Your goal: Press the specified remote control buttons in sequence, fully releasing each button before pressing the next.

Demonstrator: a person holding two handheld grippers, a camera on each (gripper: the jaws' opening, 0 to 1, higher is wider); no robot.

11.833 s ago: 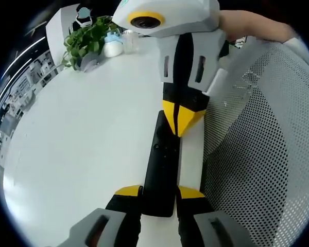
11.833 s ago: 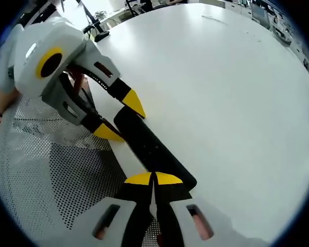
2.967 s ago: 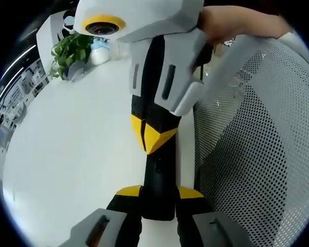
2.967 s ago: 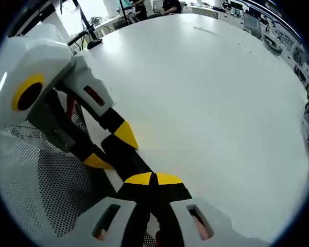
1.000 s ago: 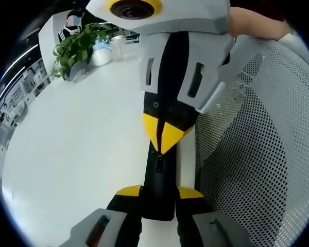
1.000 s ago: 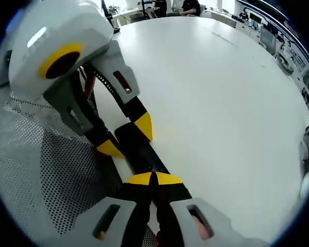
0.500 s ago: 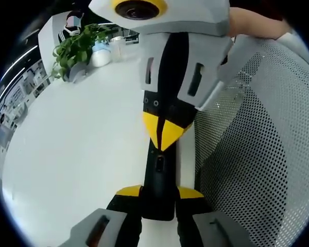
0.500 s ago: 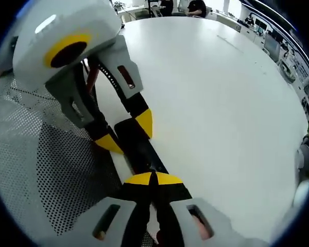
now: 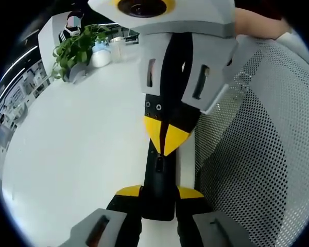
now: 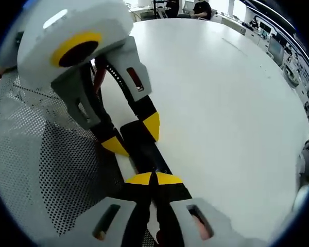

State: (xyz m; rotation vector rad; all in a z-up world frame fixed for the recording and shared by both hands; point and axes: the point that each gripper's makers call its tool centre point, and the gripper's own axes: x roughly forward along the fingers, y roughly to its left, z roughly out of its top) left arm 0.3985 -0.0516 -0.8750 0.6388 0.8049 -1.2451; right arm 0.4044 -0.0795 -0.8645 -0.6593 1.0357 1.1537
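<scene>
Left gripper [image 9: 158, 192]: in the left gripper view its two yellow-tipped jaws rise from the bottom centre and are clamped on the near end of the slim black rectangular remote control [image 9: 158, 182], one jaw against each long side. In the right gripper view the same gripper [image 10: 133, 136] comes in from the upper left, its yellow tips straddling the far end of the remote [image 10: 146, 152].

Right gripper [image 10: 153, 179]: in the right gripper view its yellow tips sit together at the bottom centre with no gap visible between them, resting on or just over the top face of the remote — actual contact cannot be confirmed. In the left gripper view this gripper [image 9: 167, 140] descends from the top centre, its closed yellow point over the middle of the remote, just above a small button.

The remote runs lengthwise up the centre of the left gripper view, lying along the edge of the large white round table [image 9: 77, 149].

A white perforated mesh chair back [image 9: 252, 154] occupies the right side of the left gripper view and the left side of the right gripper view [image 10: 36, 170].

At the upper left of the left gripper view — a green leafy potted plant [image 9: 74, 49] with a small white bottle [image 9: 99, 55] beside it.
</scene>
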